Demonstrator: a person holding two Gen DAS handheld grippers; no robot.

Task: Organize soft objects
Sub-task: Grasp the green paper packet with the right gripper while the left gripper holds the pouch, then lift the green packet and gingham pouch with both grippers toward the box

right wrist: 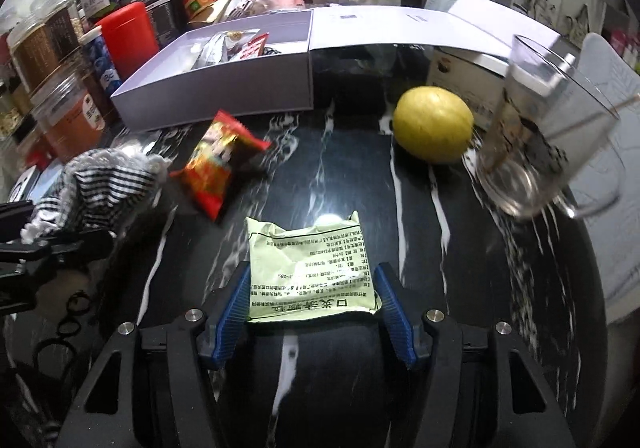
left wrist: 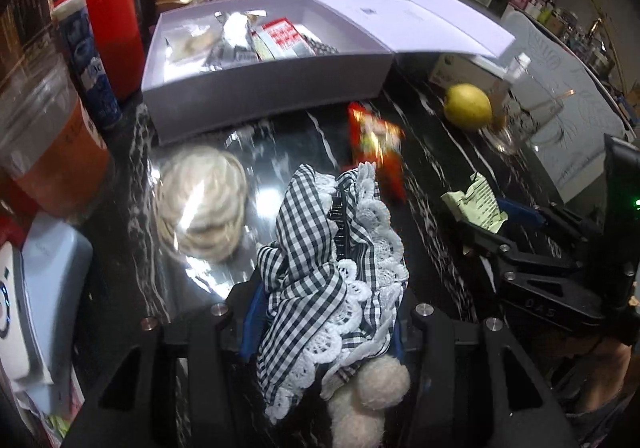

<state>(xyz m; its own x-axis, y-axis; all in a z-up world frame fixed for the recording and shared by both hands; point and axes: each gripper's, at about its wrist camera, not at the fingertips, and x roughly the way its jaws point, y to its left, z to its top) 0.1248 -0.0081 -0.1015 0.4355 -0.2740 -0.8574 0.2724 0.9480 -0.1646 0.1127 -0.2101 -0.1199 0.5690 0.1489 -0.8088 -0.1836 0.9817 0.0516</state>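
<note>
my left tool (left wrist: 320,280) was clenched on a bundle of checked cloth (left wrist: 316,268) with a white lace edge, and a fluffy white toy (left wrist: 372,392) hung from the same bundle near the base of the fingers. the cloth stood up between the two fingers and hid most of both blue pads. my right tool (right wrist: 314,288) had a pale green packet (right wrist: 312,272) between its blue pads (right wrist: 234,304); the pads sat against the packet's two side edges, so i judged it gripped, lightly. the packet's far end looked to be just above the dark marbled worktop (right wrist: 420,232), though i could not be sure it was clear of it.

both loads were held short of the open white box (left wrist: 264,88), which already had a few packets inside. a red snack bag (right wrist: 218,164) lay on the worktop between my tools and the box, and a round pale bundle under clear film (left wrist: 202,208) lay to the left of the cloth. a lemon (right wrist: 434,124) and a glass mug (right wrist: 548,136) stood off to the right.

i judged this the carrying step, with both soft things bound for the box. the next move called for lifting each load over the box's near wall, passing above the red bag, and letting go only once well inside.
</note>
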